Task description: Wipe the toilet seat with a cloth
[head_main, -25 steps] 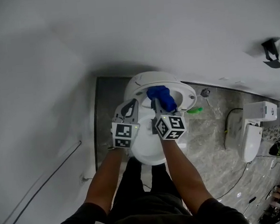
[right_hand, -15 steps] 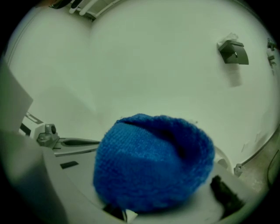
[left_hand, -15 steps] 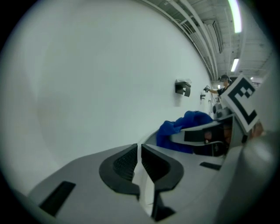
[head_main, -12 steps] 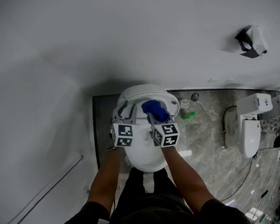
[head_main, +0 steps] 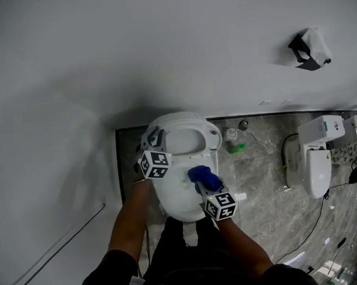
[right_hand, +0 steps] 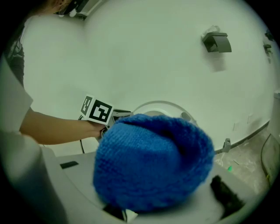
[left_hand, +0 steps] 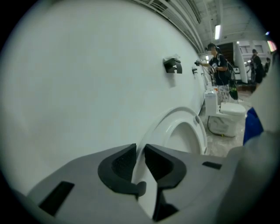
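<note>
A white toilet [head_main: 180, 196] stands against the wall with its seat ring [head_main: 181, 134] raised upright. My left gripper [head_main: 152, 139] is at the ring's left edge. Its jaws are opening, and the thin white rim [left_hand: 141, 168] runs between the dark pads [left_hand: 122, 162]. My right gripper [head_main: 206, 188] is shut on a bunched blue knitted cloth [head_main: 203, 177], held over the near right part of the bowl. In the right gripper view the cloth [right_hand: 153, 166] fills the middle and hides the jaws. Its blue edge [left_hand: 253, 126] also shows in the left gripper view.
A second white toilet [head_main: 318, 160] stands on the marble floor to the right, with cables beside it. A black holder [head_main: 308, 43] hangs on the wall. A green item [head_main: 238, 148] and a valve [head_main: 244, 124] are beside the toilet. People [left_hand: 216, 61] stand far back.
My right gripper has drawn the blue cloth back from the far part of the ring toward the near side of the bowl. The left gripper stays at the ring's left edge.
</note>
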### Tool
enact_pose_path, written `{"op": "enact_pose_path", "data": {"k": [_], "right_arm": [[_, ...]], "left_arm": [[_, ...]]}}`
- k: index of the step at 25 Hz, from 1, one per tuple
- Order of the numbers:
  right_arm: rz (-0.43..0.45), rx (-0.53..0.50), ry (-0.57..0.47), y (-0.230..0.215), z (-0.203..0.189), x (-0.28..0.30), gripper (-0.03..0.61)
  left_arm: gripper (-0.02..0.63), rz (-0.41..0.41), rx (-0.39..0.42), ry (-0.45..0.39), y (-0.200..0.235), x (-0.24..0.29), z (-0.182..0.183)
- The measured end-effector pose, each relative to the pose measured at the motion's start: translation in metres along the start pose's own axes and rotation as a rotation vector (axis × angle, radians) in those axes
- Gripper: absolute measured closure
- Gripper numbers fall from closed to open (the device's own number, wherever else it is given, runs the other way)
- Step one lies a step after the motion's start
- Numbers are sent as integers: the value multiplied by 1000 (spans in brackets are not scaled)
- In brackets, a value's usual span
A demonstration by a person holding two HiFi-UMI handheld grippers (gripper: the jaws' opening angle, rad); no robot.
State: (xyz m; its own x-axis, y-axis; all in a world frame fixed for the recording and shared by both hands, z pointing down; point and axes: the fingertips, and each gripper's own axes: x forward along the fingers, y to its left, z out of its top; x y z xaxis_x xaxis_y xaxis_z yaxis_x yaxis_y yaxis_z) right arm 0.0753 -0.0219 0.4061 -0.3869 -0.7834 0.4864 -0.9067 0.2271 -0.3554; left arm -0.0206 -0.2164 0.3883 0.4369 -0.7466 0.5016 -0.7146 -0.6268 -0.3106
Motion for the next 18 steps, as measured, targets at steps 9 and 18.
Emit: {"op": "enact_pose_path", "data": {"k": [9,18], "right_arm": [[-44,-8,-55,9,1,-50,482],[13,-76,-143,48,20,-77,482]], "left_arm": [[555,-94,58,-2,-14,-31,-1],[546,-182,8,4,-47,-90,-19]]}}
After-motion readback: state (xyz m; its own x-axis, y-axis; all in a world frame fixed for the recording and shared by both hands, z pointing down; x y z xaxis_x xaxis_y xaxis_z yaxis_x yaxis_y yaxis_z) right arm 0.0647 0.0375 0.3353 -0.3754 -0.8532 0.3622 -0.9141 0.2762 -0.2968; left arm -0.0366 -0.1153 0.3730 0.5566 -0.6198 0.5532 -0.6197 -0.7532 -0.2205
